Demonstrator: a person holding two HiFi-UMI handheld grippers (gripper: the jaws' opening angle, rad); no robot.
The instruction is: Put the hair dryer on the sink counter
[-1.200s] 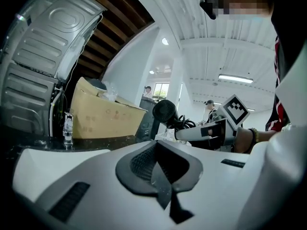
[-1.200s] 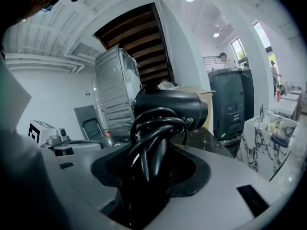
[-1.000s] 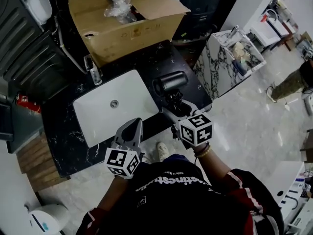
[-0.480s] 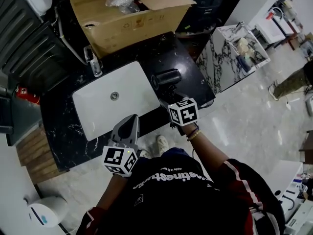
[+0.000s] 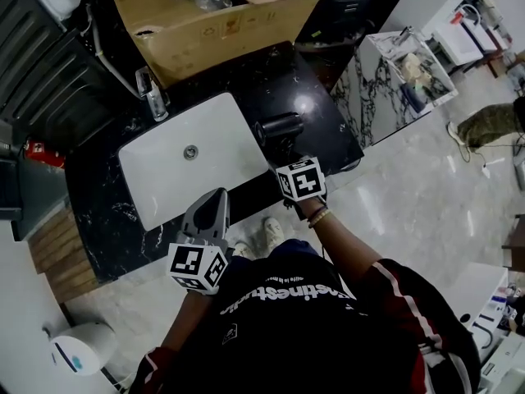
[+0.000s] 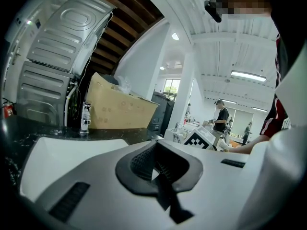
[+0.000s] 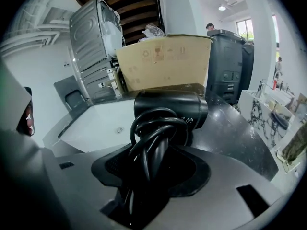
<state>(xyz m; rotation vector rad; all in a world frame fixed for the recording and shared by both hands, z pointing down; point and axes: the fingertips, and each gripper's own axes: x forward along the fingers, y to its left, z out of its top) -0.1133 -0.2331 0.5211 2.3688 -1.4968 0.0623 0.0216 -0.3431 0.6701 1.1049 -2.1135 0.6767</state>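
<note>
**One hair dryer [image 7: 170, 107], clamped in the right gripper [image 7: 154, 163]**

Its handle, wrapped in looped glossy cord [image 7: 152, 133], sits between the jaws. The smooth cylindrical black barrel is over the polished, veined sink counter [image 5: 321, 115], beside the white rectangular basin [image 5: 176, 179]. The left gripper [image 6: 156, 170] is closed, empty.

Black hair dryer [image 5: 279, 128], cord wound round handle, barrel level over black marbled sink counter [image 5: 324, 130], beside white basin [image 5: 168, 179].

Cannot see the handle of the hair dryer [image 7: 170, 110], wrapped in its coiled cord [image 7: 154, 134]. Cannot see the cardboard box [image 5: 230, 31] whole, cut by the head view's upper edge.
</note>
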